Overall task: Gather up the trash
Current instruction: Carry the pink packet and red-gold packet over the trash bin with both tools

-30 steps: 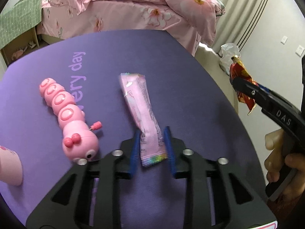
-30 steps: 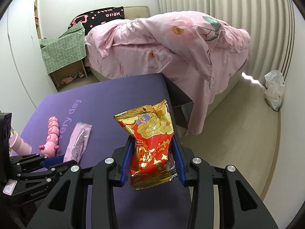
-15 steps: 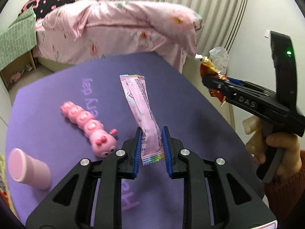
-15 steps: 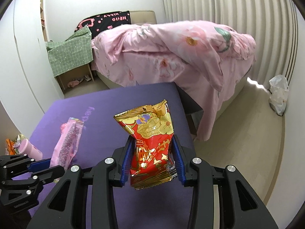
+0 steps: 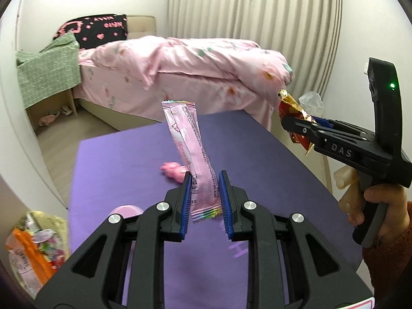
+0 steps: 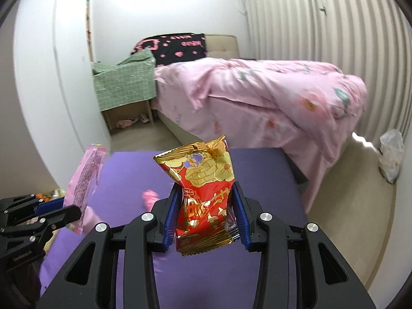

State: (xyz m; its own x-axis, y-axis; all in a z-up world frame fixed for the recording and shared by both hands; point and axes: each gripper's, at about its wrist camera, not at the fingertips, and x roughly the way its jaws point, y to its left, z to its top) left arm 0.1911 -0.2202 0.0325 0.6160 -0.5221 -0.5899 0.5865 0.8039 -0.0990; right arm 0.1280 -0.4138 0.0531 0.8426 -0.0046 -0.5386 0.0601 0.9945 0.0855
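Note:
My left gripper (image 5: 205, 197) is shut on a long pink wrapper (image 5: 191, 152) and holds it upright above the purple table (image 5: 270, 154). My right gripper (image 6: 206, 212) is shut on a red and gold snack wrapper (image 6: 206, 190), also lifted off the table. The right gripper shows at the right in the left wrist view (image 5: 296, 126), with the red wrapper (image 5: 291, 108) in it. The left gripper (image 6: 74, 212) and pink wrapper (image 6: 86, 172) show at the left in the right wrist view.
A pink caterpillar toy (image 5: 173, 171) and a pink cup (image 5: 126, 211) sit on the table. A bag of trash (image 5: 33, 244) lies on the floor at the table's left. A bed with pink bedding (image 5: 193, 69) stands behind. A white plastic bag (image 6: 391, 154) lies on the floor at right.
My left gripper has closed on the pink wrapper and lifted it off the table, tilting up. The right gripper still holds the red wrapper and both views have tilted up.

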